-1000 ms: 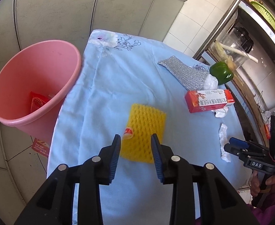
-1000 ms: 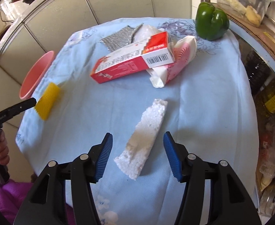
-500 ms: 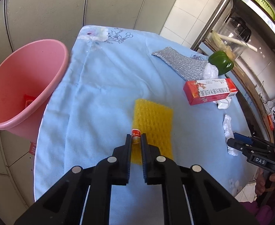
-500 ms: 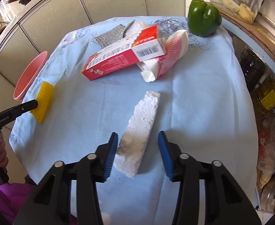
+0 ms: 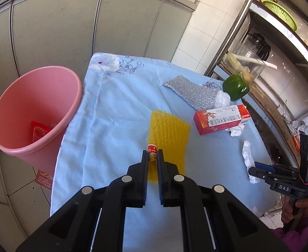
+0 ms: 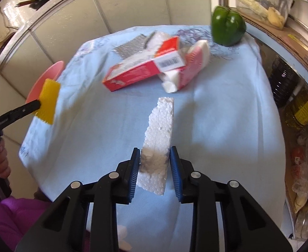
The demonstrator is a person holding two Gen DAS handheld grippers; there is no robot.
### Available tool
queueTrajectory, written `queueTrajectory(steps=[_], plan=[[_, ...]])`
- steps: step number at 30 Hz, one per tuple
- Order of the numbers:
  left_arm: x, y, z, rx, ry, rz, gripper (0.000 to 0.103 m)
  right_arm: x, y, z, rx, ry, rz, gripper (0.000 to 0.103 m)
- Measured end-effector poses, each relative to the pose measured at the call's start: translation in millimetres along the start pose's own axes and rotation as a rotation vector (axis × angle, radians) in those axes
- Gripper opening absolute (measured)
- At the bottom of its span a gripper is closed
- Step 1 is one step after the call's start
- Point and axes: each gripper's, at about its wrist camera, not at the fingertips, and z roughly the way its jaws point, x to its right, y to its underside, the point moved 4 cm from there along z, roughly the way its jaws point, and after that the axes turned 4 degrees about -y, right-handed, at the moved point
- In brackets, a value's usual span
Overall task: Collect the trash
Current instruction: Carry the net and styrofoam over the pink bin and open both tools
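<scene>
I am working over a table draped in a pale blue cloth [image 5: 116,113] in a tiled kitchen, with grey cabinet doors behind it.

My left gripper [image 5: 152,157] is clamped on a small red-labelled scrap [image 5: 152,149] at the near edge of the yellow mesh [image 5: 168,134]. In the right wrist view the mesh [image 6: 48,100] hangs off that gripper's tip [image 6: 35,106], lifted at the table's 9 o'clock edge. I cannot tell whether the mesh itself is pinched or only the scrap.

My right gripper [image 6: 155,157] has closed in on a strip of white foam [image 6: 159,134]; both blue pads [image 6: 135,168] touch its sides near its close end, and the strip runs away toward 12 o'clock. From the left view the same foam [image 5: 247,153] shows at 3 o'clock, in front of the right gripper [image 5: 259,169].

The pink bin [image 5: 36,109] stands off the table's edge at 9 o'clock in the left view, with a red wrapper [image 5: 39,130] inside.

Further out, at 1 o'clock, a red box [image 6: 143,71] lies on a pink and white packet [image 6: 192,65], with a silver mesh pad [image 6: 130,46] behind and a green pepper [image 6: 227,26] at the far corner.
</scene>
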Motion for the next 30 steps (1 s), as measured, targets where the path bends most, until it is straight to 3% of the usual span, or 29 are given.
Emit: queueTrajectory(steps=[7, 15, 21, 30], plan=[[-9.1, -3.8, -16.1, 0.069, -0.015, -0.033, 0.007, -37.4, -14.6, 0.9, 0.015, -0.049, -0.127, 0.030], [-45.9, -16.1, -43.0, 0.160, -0.085, -0.116, 0.007, -100.1, -54.1, 16.2, 0.060, -0.181, -0.233, 0.030], [-88.9, -26.0, -63.7, 0.240, -0.191, -0.185, 0.007, -155.7, -88.9, 41.7, 0.073, -0.282, -0.294, 0.030], [-141.0, -31.7, -67.9, 0.266, -0.331, -0.267, 0.007, -241.7, -138.9, 79.5, 0.095, -0.390, -0.371, 0.030]])
